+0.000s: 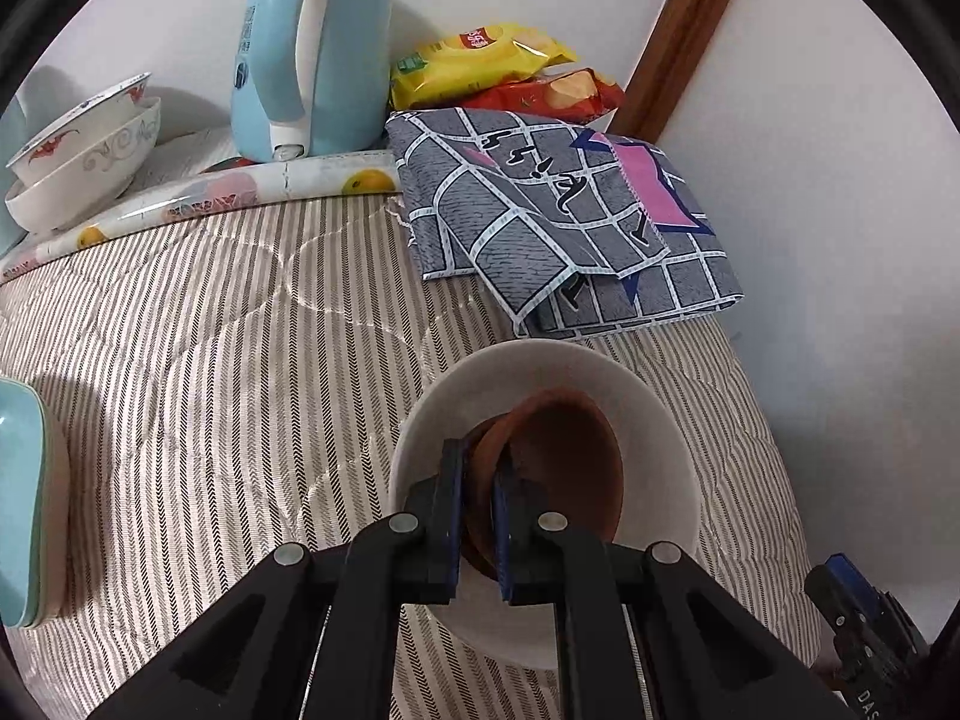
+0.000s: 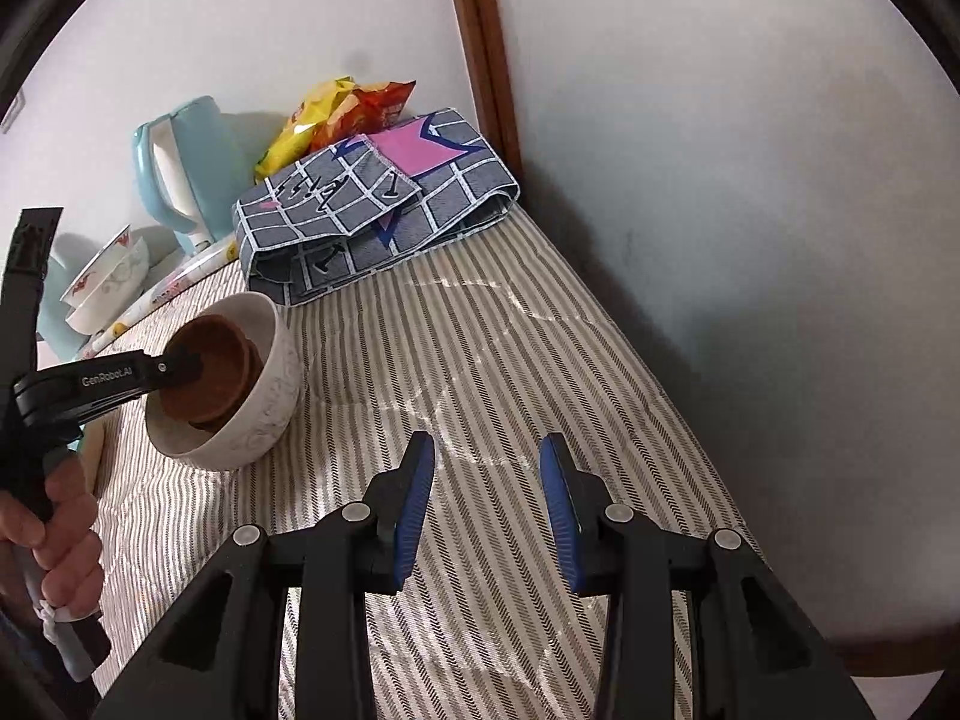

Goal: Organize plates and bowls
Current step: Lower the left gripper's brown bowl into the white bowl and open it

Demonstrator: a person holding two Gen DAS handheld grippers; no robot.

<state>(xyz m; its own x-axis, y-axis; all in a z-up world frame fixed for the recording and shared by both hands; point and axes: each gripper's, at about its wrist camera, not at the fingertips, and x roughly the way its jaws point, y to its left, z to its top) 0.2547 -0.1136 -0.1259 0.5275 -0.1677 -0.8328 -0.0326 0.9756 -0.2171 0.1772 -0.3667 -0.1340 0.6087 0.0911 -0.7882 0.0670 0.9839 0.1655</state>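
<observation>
A white bowl [image 1: 540, 363] [image 2: 273, 384] stands on the striped cloth. Inside it lie two nested brown bowls. My left gripper [image 1: 480, 459] [image 2: 180, 369] is shut on the near rim of the upper brown bowl [image 1: 570, 456] [image 2: 207, 360], which sits tilted in the white bowl. A person's hand [image 2: 54, 540] holds this gripper's handle. My right gripper [image 2: 486, 450] hangs open over bare striped cloth to the right of the white bowl, with nothing between its blue pads. Its tip also shows as the right gripper [image 1: 864, 612] at the lower right of the left wrist view.
At the back stand a light blue kettle [image 1: 312, 48], two stacked patterned white bowls [image 1: 84, 150], snack packets [image 1: 480, 60] and a folded grey checked cloth [image 1: 558, 216]. Teal plates [image 1: 18, 504] lie at the left edge. A white wall [image 2: 750, 210] borders the right side.
</observation>
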